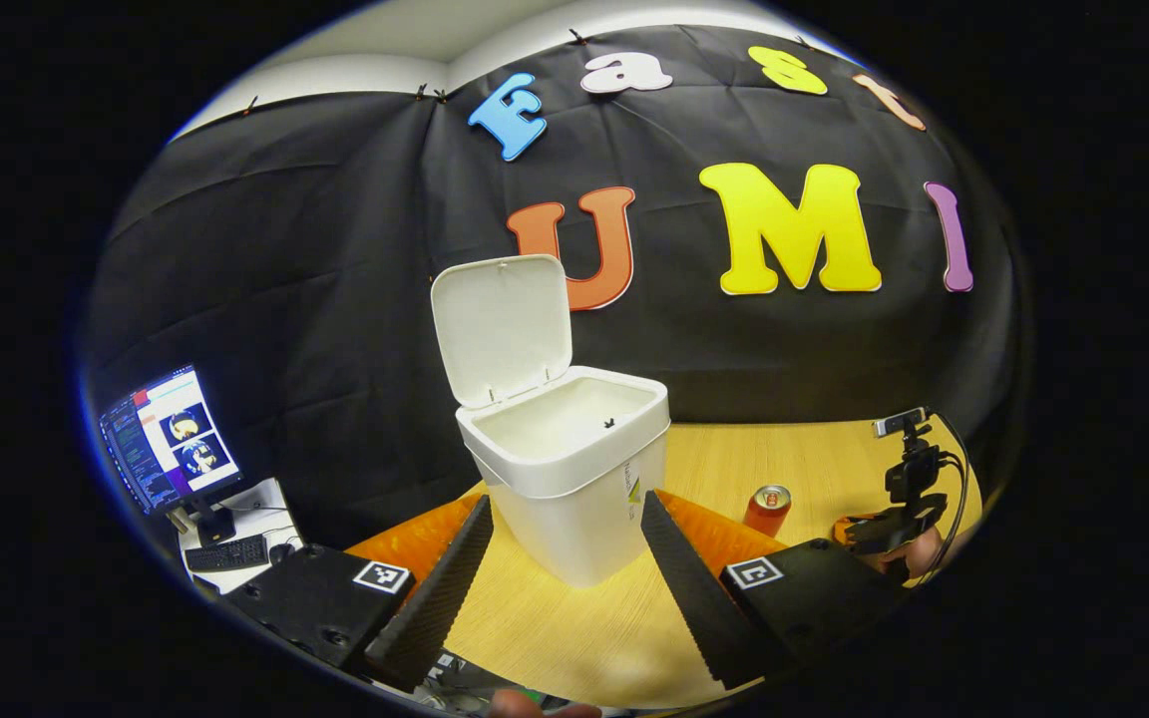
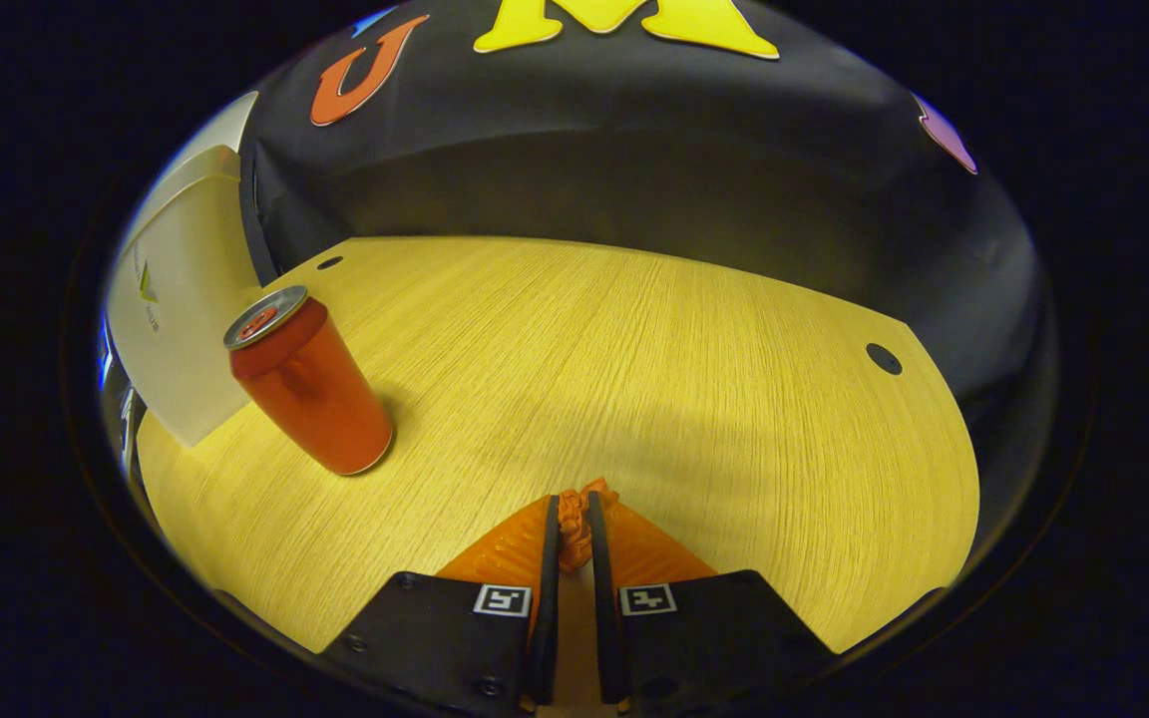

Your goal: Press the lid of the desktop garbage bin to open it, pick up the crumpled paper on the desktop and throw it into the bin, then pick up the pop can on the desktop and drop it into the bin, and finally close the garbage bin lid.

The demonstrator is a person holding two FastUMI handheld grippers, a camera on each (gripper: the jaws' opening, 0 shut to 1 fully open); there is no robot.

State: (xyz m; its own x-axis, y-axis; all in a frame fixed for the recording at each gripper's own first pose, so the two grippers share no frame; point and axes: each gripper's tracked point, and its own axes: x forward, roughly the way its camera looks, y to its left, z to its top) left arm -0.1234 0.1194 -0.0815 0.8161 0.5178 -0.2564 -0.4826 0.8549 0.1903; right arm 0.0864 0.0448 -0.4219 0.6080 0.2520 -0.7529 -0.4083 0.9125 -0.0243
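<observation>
The white garbage bin [image 1: 574,479] stands on the wooden table with its lid [image 1: 503,329] swung up; its inside looks bare. My left gripper [image 1: 568,504] is open just in front of it, one finger to each side of the bin's lower body, apart from it. An orange-red pop can [image 1: 767,509] stands upright to the right of the bin. In the right gripper view the can [image 2: 310,394] is at the left beside the bin [image 2: 181,299]. My right gripper [image 2: 574,504] is shut on a small orange crumpled paper [image 2: 574,521], low over the table.
The wooden table [image 2: 634,379] stretches ahead of the right gripper, with small dark holes near its far corners. A monitor [image 1: 168,439] and keyboard [image 1: 225,551] sit on a side desk at the left. The other gripper and its hand [image 1: 899,519] are at the far right.
</observation>
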